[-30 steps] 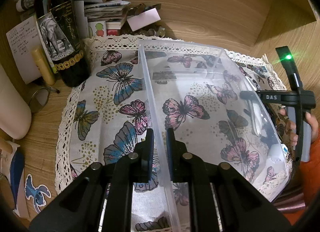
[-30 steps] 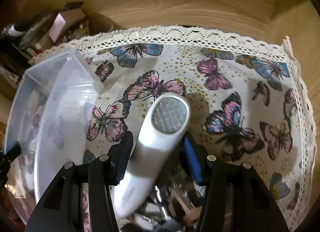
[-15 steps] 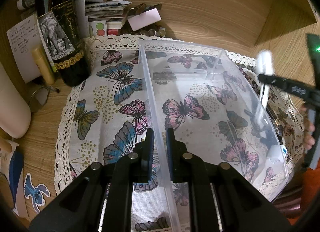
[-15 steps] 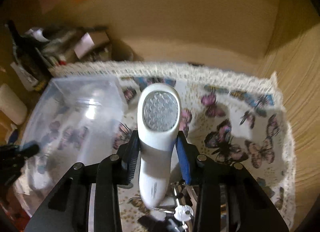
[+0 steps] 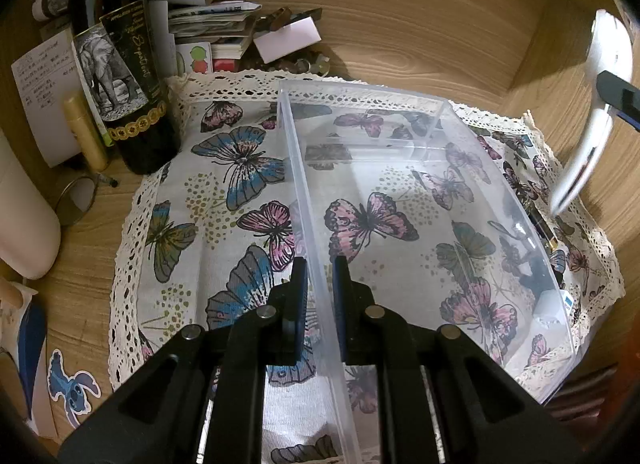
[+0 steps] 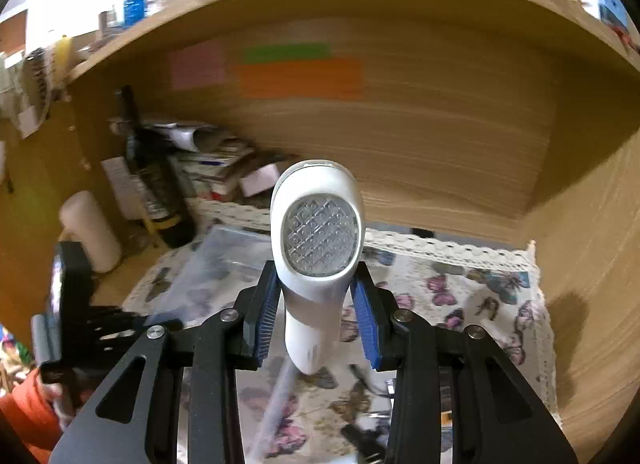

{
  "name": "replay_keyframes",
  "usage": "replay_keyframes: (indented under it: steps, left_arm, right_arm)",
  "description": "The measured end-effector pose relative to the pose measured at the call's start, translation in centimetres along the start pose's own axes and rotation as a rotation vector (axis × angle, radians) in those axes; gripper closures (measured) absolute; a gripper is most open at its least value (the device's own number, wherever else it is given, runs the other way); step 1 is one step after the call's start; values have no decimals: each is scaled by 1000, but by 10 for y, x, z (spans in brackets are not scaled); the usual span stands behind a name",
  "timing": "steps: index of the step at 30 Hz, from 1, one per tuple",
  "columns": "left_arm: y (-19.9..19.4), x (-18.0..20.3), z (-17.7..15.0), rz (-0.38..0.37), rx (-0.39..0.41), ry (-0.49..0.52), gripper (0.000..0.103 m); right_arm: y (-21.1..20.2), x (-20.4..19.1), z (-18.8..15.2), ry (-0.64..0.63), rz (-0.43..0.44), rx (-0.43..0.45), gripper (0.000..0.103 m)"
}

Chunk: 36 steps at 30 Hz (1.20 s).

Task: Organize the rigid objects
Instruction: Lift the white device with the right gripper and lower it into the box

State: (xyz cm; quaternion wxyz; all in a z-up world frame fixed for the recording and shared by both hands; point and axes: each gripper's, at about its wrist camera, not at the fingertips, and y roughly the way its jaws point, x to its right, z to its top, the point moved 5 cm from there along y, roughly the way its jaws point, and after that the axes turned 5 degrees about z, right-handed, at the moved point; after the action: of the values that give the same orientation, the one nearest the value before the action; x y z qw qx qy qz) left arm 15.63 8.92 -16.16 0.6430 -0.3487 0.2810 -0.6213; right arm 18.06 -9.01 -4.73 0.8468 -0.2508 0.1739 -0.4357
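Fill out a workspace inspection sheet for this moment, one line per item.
Surface: wooden desk covered by a butterfly-print cloth with lace edging.
Job's things: clear plastic bin, nothing seen inside it; white handheld device lifted above the cloth.
Clutter: dark wine bottle, stacked papers, small round mirror, keys on the cloth.
Grippers: left gripper clamps the bin's wall; right gripper grips the white device.
Cables: nothing seen.
Surroundings: wood-panelled alcove with coloured sticky notes.
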Motion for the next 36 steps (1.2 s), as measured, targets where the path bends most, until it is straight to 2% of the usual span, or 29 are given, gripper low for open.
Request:
replay_keyframes:
  steps: [7,12,18,23,36]
  left_arm:
    - [-1,0,-1,-7,6,-3,90]
    - [-1,-1,-1,-13,10,-5,90]
    - [-1,-1,-1,-17,11,-4,90]
    - [-1,-1,-1,-17,11,-6,90]
    - [-1,-1,-1,-13,11,-2,90]
  right_arm:
    - [12,-28,-2,-35,89,-28,70]
    - [43,-34,-10,-46,117,-120,70]
    - [80,-33,-21,-47,119,-229,70]
    - [100,-33,-28,-54,115,-288,70]
    - [123,-37,-43,-63,112,-358,68]
